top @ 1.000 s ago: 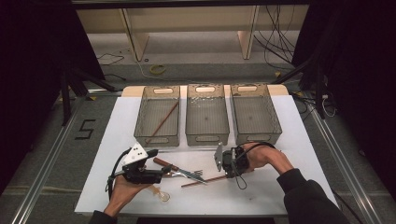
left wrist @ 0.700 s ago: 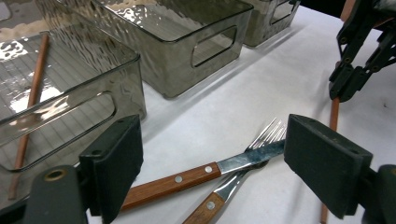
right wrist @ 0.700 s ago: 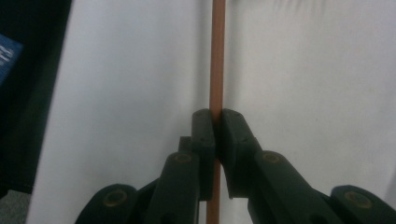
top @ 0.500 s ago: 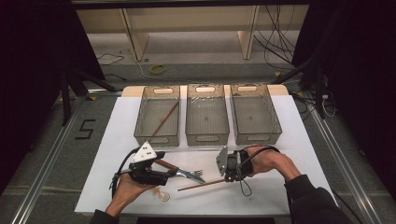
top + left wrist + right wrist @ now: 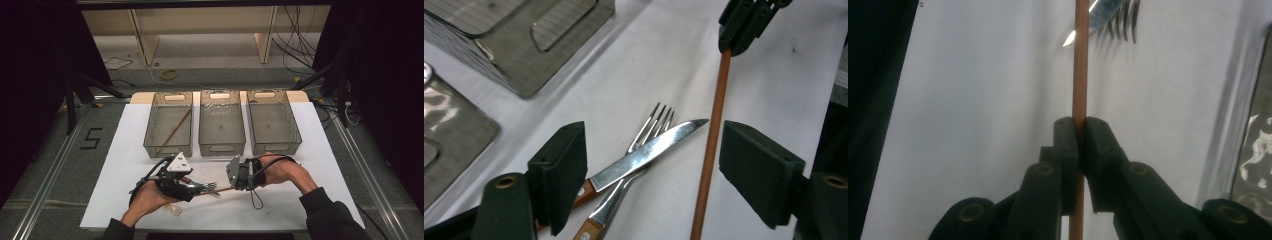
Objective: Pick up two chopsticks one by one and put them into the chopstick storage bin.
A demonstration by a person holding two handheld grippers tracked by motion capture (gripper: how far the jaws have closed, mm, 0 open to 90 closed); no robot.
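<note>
Right gripper [image 5: 1079, 131]: pads clamped on a brown chopstick [image 5: 1080, 65], stick running straight up between the jaws. In the high view the same gripper [image 5: 235, 181] sits at the near middle of the white table [image 5: 325, 165], chopstick [image 5: 220, 189] thin and hard to follow there.

Left gripper [image 5: 651, 165]: jaws wide apart, just been closing a little, pressing on nothing. Between them lie a knife [image 5: 644, 156] and a fork [image 5: 649, 127], crossed, knife on top, and the chopstick [image 5: 711, 150] passes just inside the right-hand pad. The far end of the stick is held by the other gripper at the top of that view. Whether the stick touches the pad: cannot tell.

Knife and fork handles are cut off at the lower edge of the left gripper view; in the high view the left gripper [image 5: 192, 187] covers them, only tines and blade tip showing.

Behind: three grey bins [image 5: 222, 145] in a row; the left bin [image 5: 150, 140] holds another chopstick [image 5: 175, 131], slanted.
</note>
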